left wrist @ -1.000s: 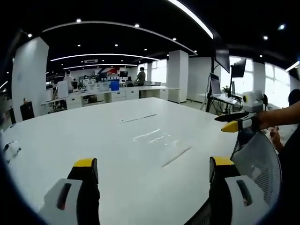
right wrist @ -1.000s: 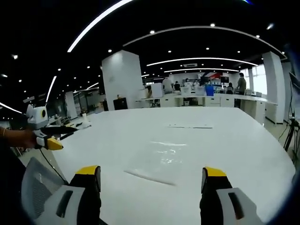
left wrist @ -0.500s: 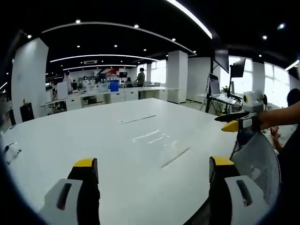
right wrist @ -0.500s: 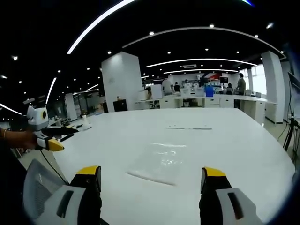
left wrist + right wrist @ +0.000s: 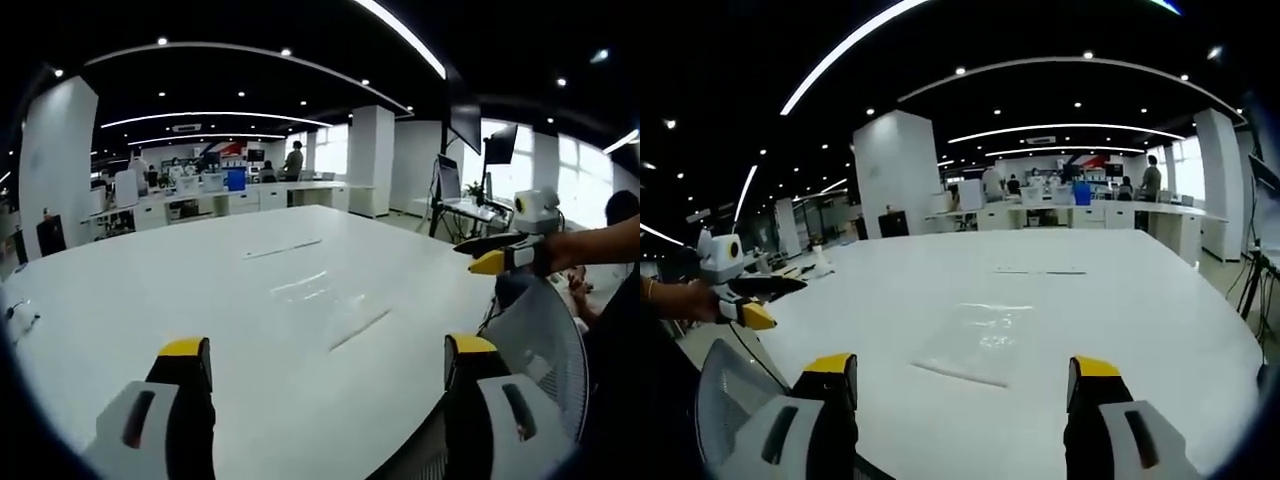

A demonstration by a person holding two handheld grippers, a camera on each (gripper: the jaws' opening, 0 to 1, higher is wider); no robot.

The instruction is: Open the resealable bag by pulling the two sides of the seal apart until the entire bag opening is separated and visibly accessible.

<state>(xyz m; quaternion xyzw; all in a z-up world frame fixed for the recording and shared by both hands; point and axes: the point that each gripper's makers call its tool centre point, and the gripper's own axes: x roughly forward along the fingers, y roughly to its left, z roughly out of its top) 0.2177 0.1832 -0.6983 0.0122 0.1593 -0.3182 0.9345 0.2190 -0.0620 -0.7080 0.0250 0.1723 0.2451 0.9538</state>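
Both grippers are held above the near edge of a large white table [image 5: 1160, 300], and each one has its jaws spread wide with nothing between them. In the left gripper view, the left gripper [image 5: 325, 365] shows two yellow-tipped jaws rising from the bottom, well apart from each other. In the right gripper view, the right gripper [image 5: 965, 375] stands in the same way, its jaws wide and not touching anything.

The resealable bag [image 5: 978, 343] lies flat on the table, in front of the right gripper and between the lines of its two jaws, but apart from them. It is clear plastic and hard to see against the white surface; its near edge shows as a darker strip. In the left gripper view the bag [image 5: 330, 300] lies ahead and a little to the right.

A mesh chair back [image 5: 540, 345] stands at the table edge near the person's arm [image 5: 600, 245]. Desks and several people are far behind in the office.
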